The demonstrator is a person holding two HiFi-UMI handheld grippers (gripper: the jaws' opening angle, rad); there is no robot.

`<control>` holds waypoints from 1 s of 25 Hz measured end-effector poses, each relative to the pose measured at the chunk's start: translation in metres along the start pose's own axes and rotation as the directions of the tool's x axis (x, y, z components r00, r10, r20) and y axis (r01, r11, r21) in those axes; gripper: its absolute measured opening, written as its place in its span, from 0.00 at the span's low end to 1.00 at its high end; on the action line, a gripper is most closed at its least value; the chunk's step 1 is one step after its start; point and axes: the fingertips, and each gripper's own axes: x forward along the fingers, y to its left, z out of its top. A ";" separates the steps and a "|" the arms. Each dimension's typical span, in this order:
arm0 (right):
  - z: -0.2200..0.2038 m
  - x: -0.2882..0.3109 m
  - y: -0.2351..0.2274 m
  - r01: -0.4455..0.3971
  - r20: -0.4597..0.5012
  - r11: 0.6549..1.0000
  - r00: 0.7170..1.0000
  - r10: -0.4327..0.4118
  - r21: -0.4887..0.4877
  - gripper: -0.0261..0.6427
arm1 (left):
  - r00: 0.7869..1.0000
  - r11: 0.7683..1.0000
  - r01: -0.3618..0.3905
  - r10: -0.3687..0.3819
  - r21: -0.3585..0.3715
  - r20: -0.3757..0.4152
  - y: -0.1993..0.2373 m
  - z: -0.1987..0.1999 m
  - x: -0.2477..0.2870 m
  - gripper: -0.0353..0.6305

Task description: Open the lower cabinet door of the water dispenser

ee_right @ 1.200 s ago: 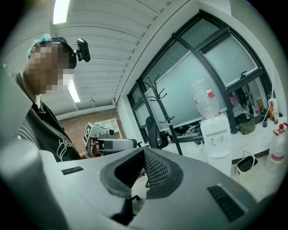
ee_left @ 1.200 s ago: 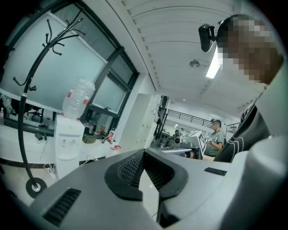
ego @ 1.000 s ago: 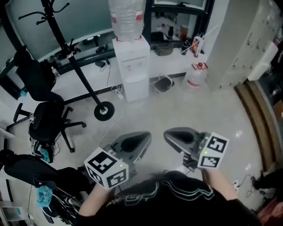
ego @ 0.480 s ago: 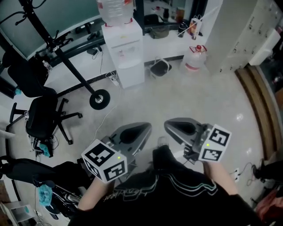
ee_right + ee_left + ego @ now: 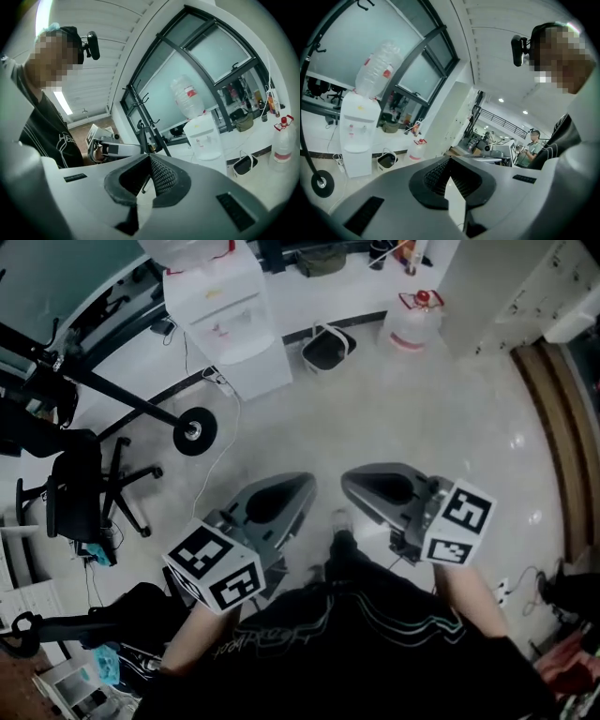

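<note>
The white water dispenser (image 5: 223, 310) stands far ahead at the top left of the head view, a clear bottle on top. Its lower cabinet door (image 5: 255, 371) is closed. Both grippers are held side by side in front of my body, well short of the dispenser. My left gripper (image 5: 302, 486) is shut with nothing in it, and my right gripper (image 5: 352, 479) is shut and empty too. In the left gripper view the dispenser (image 5: 357, 136) is at the left, beyond the left gripper (image 5: 450, 159). In the right gripper view the dispenser (image 5: 206, 138) is right of the right gripper (image 5: 150, 157).
A black basket (image 5: 328, 348) and a water jug with a red cap (image 5: 412, 324) sit right of the dispenser. A coat stand's round base (image 5: 192, 434) and an office chair (image 5: 80, 502) are at the left. A cable trails over the pale floor (image 5: 375, 418).
The dispenser has slid toward the top left of the head view and grown nearer. Both grippers have stayed shut, side by side, moving forward with me.
</note>
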 end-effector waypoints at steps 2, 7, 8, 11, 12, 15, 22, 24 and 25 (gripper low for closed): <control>0.008 -0.006 -0.037 0.010 -0.003 1.000 1.000 -0.010 0.010 0.06 | 1.000 1.000 -0.009 0.009 -0.014 -0.020 0.014 0.008 0.035 0.05; 0.024 -0.023 -0.112 0.017 -0.001 0.999 1.000 -0.017 0.028 0.06 | 0.997 0.998 -0.053 0.052 -0.022 -0.048 0.041 0.025 0.103 0.05; 0.025 -0.024 -0.123 0.017 -0.003 0.999 1.000 -0.017 0.031 0.06 | 0.997 0.998 -0.064 0.063 -0.015 -0.053 0.046 0.027 0.112 0.05; 0.023 -0.021 -0.154 0.016 -0.012 0.999 1.000 -0.015 0.037 0.06 | 0.993 0.996 -0.089 0.088 -0.006 -0.074 0.065 0.027 0.134 0.05; 0.021 -0.018 -0.163 0.015 -0.016 0.999 1.000 -0.014 0.041 0.06 | 0.992 0.995 -0.094 0.093 -0.012 -0.083 0.072 0.025 0.140 0.05; 0.010 -0.004 -0.187 0.017 -0.030 0.998 0.999 -0.016 0.060 0.06 | 0.988 0.993 -0.115 0.111 -0.039 -0.104 0.098 0.017 0.154 0.05; -0.029 0.047 -0.251 0.032 -0.078 0.991 0.997 -0.022 0.132 0.06 | 0.990 0.988 -0.119 0.110 -0.102 -0.092 0.185 -0.001 0.184 0.05; -0.035 0.066 -0.272 0.036 -0.081 0.986 0.996 -0.024 0.160 0.06 | 0.988 0.984 -0.127 0.115 -0.126 -0.101 0.217 -0.008 0.193 0.05; -0.037 0.076 -0.283 0.039 -0.084 0.984 0.996 -0.025 0.172 0.06 | 0.988 0.982 -0.130 0.116 -0.136 -0.104 0.233 -0.010 0.198 0.05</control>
